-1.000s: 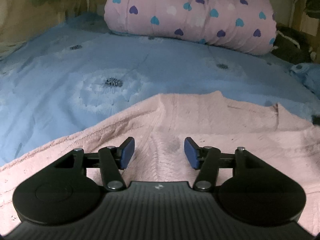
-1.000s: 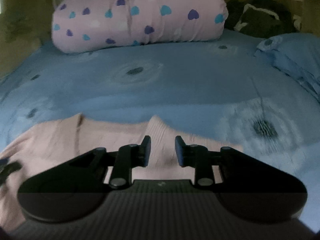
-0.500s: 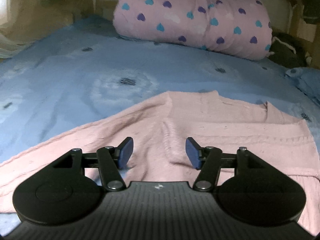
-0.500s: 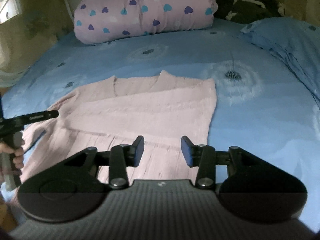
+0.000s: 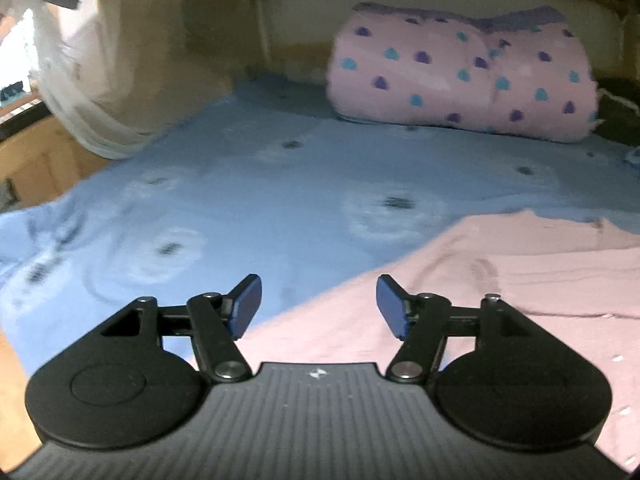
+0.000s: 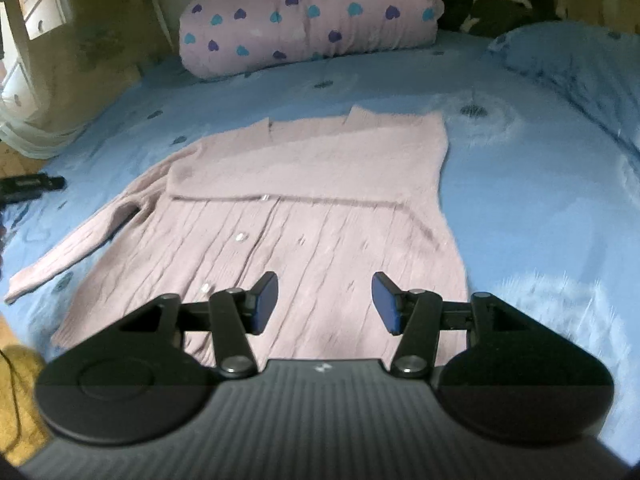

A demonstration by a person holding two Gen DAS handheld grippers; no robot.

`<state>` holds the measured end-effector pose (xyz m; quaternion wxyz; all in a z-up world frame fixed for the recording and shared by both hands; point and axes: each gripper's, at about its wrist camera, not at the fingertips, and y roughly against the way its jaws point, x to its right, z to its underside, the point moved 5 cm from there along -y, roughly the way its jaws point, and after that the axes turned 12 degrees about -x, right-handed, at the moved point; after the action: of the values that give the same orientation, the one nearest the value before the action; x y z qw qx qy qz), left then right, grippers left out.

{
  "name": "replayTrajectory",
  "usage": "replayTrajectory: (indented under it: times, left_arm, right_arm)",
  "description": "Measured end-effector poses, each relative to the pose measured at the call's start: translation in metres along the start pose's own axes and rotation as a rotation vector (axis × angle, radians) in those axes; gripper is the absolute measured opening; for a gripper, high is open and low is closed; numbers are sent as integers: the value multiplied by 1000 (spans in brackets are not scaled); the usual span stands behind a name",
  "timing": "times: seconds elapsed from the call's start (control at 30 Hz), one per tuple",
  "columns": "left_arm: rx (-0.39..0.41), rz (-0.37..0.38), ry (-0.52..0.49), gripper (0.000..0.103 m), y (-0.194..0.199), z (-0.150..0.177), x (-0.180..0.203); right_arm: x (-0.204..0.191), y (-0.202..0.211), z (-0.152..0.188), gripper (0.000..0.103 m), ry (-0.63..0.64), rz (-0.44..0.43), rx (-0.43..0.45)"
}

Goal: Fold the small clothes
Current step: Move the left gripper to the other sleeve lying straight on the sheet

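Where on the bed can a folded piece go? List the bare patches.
Bare blue sheet lies right of the pink cardigan, up to the blue pillow. More lies between its collar and the heart-print bedding roll. The left side is crowded by the spread sleeve.

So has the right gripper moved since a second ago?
Yes. The right gripper has pulled back from the heart-print quilt roll: the whole pink cardigan now shows ahead. Its jaws have just been opening, nothing between them.

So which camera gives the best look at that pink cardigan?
The right wrist view: the pink cardigan lies nearly whole on the bed, with one sleeve stretched out and its buttons visible. The left wrist view catches only a blurred part at the lower right.
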<state>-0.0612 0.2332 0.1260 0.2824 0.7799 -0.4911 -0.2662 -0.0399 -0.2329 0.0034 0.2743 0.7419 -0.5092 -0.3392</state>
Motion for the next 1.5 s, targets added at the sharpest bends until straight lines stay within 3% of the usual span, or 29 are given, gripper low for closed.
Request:
replayTrajectory:
  times: [0.27,0.43,0.6,0.7,0.8,1.0,1.3,1.5]
  left_arm:
    - [-91,-114,66,70,-10,40,-95]
    - [-185,-31,202,70,-26,83,-124]
    - [-267,103,309,70,-43,111,-120]
    - [-260,164,392,70,-51,118,-113]
    - [-243,174,467,70,-60,118,-111]
    - [-216,150,503,71,-85,106,-101]
    - [-162,235,657,80,-102,99,-111]
    - [-184,192,655,80,-113,86,-101]
  right_arm:
    - [-11,-12,34,54,2,0,-31]
    - [-11,-18,40,54,7,20,-37]
    - [-8,-26,48,54,4,45,-59]
    - [-8,-31,53,54,3,49,-68]
    - [-10,-33,54,54,21,63,-61]
    - [-6,-36,57,56,9,45,-55]
    - [-9,-39,58,61,32,45,-37]
    - [-12,-40,55,63,32,54,-47]
